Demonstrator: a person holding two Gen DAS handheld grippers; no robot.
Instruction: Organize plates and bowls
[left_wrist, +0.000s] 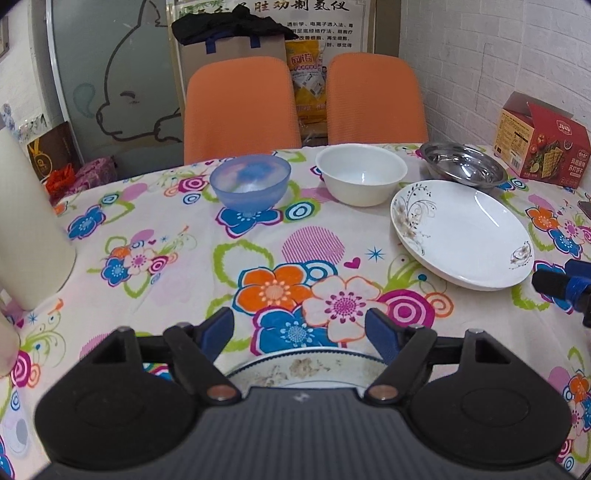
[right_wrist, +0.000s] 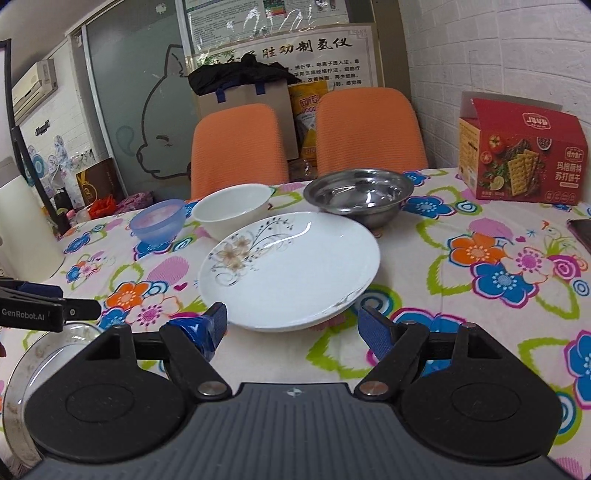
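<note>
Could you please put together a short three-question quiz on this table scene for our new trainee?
1. True or false: the left gripper has its jaws shut on the blue plastic bowl.
2. Which dish lies nearest the right gripper? A) white bowl B) floral-print white plate C) stainless steel bowl
3. Fill in: the red cracker box stands on the flowered ____.

Key
1. False: both grippers are open and empty; the blue bowl sits apart, far across the table.
2. B: its near rim lies just ahead of the open jaws.
3. Tablecloth.
</note>
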